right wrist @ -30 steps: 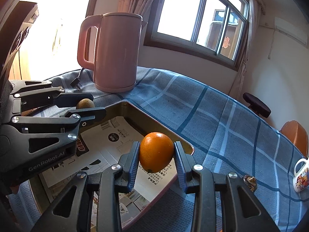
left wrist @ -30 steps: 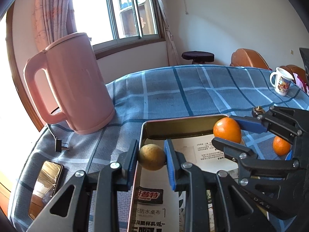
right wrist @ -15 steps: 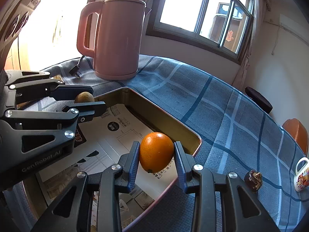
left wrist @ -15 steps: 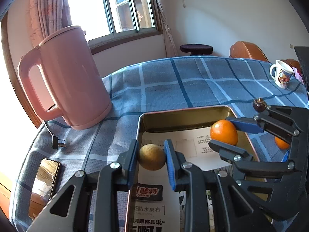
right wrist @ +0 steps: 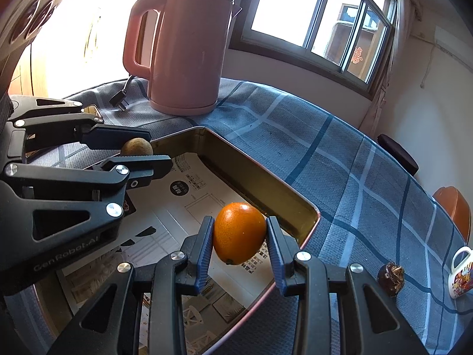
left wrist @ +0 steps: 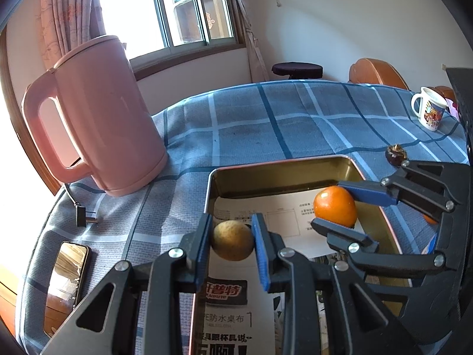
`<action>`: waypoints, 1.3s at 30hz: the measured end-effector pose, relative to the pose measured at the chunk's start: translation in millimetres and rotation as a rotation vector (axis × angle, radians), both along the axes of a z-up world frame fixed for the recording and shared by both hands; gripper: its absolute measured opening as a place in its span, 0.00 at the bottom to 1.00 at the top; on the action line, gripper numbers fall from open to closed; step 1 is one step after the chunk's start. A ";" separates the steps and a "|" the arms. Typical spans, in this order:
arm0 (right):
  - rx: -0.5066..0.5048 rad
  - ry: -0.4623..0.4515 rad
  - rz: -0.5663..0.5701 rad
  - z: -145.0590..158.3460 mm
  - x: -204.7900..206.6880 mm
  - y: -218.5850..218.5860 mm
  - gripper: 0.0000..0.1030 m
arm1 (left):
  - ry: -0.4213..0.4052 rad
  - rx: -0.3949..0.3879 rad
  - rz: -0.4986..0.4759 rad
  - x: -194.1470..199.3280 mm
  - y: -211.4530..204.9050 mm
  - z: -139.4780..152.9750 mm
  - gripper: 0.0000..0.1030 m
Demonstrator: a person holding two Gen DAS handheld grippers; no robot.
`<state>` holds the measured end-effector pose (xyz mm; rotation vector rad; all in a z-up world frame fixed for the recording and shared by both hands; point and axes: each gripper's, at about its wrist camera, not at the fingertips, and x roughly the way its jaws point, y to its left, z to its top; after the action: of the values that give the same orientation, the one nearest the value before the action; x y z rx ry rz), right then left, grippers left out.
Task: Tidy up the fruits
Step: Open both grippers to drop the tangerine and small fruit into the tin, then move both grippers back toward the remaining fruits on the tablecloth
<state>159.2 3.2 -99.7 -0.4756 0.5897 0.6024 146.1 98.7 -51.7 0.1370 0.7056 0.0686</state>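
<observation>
A: Between the left gripper pads sits a brown fruit, squeezed tight so it won't drop.

B: And the right gripper?

A: It pinches an orange. Both hang over the tray below, ready to go in. Past the tray stands a pink kettle.

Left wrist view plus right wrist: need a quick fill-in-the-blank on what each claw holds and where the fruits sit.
1. The left claw is shut on a ____ fruit.
2. The right claw grips the orange above the ____.
3. The dark fruit lies on the tablecloth, ____ the tray.
4. The pink ____ stands beyond the tray's far corner.

Missing words: brownish-yellow; tray; outside; kettle
</observation>
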 end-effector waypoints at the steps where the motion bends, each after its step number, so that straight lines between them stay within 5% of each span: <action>1: -0.001 -0.001 0.001 -0.1 -0.2 0.2 0.37 | -0.005 -0.001 0.000 -0.5 -0.2 0.5 0.30; 8: 0.011 -0.002 0.009 1.3 -3.8 0.0 0.55 | -0.009 0.007 0.004 -3.4 -1.1 0.0 0.37; 12: 0.031 -0.015 0.000 6.2 -10.4 -5.5 0.64 | -0.102 -0.007 0.044 -21.8 1.2 12.5 0.81; 25: 0.121 -0.134 -0.124 31.2 -65.5 -95.5 0.71 | -0.322 -0.118 -0.059 -85.1 -43.5 47.3 0.88; 39: 0.231 -0.189 -0.538 15.6 -112.8 -276.2 0.73 | -0.216 -0.097 -0.343 -79.8 -175.4 15.5 0.88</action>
<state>46.4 -273.0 -84.1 -0.1394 0.4348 0.1060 66.3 -76.7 -36.2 0.1535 0.4611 -0.2755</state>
